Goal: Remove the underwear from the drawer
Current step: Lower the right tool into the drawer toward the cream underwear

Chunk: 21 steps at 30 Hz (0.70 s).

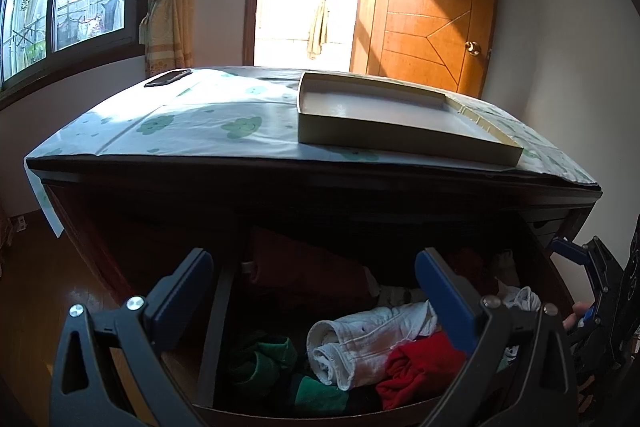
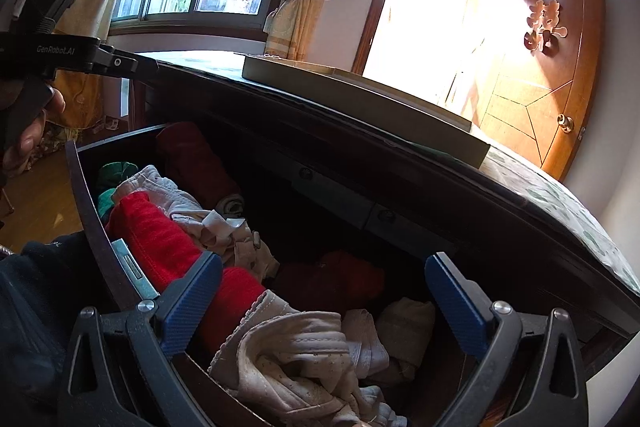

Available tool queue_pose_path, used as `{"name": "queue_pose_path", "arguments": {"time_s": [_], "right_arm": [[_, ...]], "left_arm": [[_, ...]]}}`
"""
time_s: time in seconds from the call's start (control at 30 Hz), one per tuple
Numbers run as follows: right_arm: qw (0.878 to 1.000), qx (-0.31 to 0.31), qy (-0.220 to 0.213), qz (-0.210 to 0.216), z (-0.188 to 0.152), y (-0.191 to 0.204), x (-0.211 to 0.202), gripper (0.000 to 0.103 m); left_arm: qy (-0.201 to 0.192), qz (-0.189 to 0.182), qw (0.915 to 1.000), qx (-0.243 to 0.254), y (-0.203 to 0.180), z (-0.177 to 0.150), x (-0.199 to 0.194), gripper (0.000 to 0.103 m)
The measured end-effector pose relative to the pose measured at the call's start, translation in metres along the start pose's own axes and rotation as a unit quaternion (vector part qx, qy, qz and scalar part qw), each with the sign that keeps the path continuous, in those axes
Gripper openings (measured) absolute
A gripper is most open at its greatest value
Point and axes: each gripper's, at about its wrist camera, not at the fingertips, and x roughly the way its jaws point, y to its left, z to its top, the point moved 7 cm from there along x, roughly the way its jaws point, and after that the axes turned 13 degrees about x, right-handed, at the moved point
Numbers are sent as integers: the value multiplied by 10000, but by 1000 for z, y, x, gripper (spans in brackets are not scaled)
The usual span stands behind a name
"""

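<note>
Both grippers spread wide and empty: left gripper [image 1: 314, 285] and right gripper [image 2: 324, 291] poised above the pulled-out drawer [image 2: 86, 203]. Underwear heaped inside: rolled white piece [image 1: 360, 343] touching a red piece [image 1: 420, 371], green ones [image 1: 264, 359] beside, cream pieces [image 2: 296, 359] nearest the right fingers. Shallow box [image 1: 384, 115] up on the cloth-covered top [image 1: 192, 123].

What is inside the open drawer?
The drawer holds rolled and crumpled garments: a red one, white ones, green ones and a dark red roll at the back. Whatever lies beneath the pile, or under the dresser top, is hidden.
</note>
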Motion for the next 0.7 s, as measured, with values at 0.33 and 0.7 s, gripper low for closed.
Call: {"name": "queue_pose_path", "arguments": {"time_s": [0.33,0.7], "right_arm": [[9977,485,347,321,-1,-8,6,102],[9923,933,727,380,2,-27,7,102]], "left_arm": [[431,-293,9980,361,-16,-13,26,103],[588,-334,9962,553,-22,-15,33,103]]}}
